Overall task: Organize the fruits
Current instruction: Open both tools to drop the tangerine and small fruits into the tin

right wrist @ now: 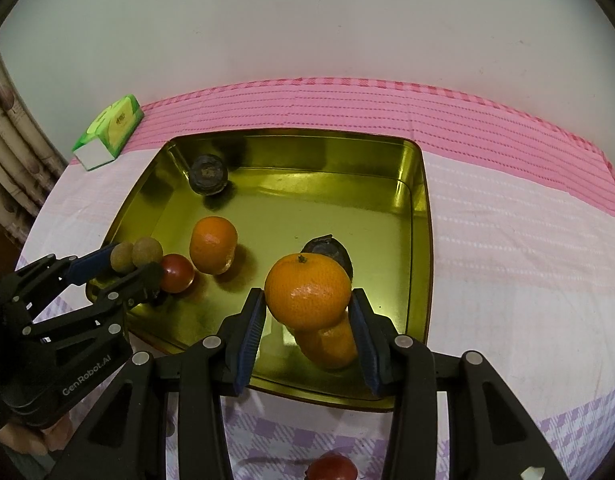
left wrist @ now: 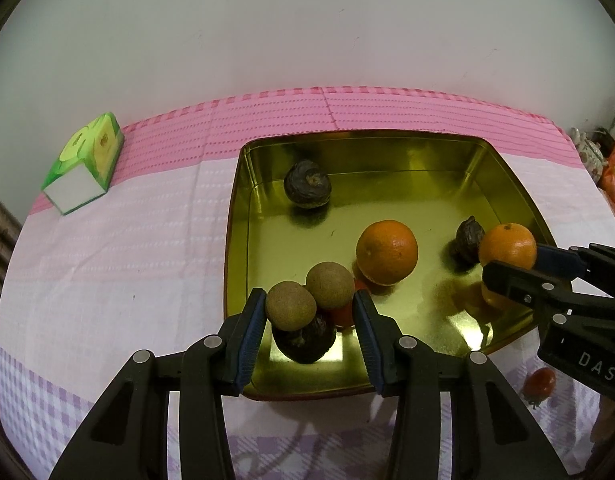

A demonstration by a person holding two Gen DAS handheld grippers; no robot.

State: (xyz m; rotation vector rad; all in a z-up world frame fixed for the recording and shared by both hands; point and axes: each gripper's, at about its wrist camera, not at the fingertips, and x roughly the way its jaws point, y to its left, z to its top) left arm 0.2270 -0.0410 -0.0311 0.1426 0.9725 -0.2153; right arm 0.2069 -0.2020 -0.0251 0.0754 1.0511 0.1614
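Observation:
A gold tin tray (left wrist: 243,216) (right wrist: 421,240) sits on the cloth. My left gripper (left wrist: 309,310) is shut on a pair of brown round fruits (left wrist: 307,296) (right wrist: 136,255), held above the tray's near left corner over a dark wrinkled fruit (left wrist: 305,342) and a red tomato (left wrist: 342,314) (right wrist: 176,273). My right gripper (right wrist: 307,308) (left wrist: 511,266) is shut on an orange (right wrist: 308,290) (left wrist: 507,246) above the tray's near right part. A second orange (left wrist: 386,251) (right wrist: 212,244) and dark fruits (left wrist: 307,185) (left wrist: 468,238) (right wrist: 208,174) (right wrist: 327,249) lie in the tray.
A green tissue box (left wrist: 85,162) (right wrist: 109,132) stands at the far left on the pink and lilac tablecloth (left wrist: 127,260). A red tomato (left wrist: 540,384) (right wrist: 332,467) lies on the cloth in front of the tray. A white wall is behind. Clutter (left wrist: 611,168) sits far right.

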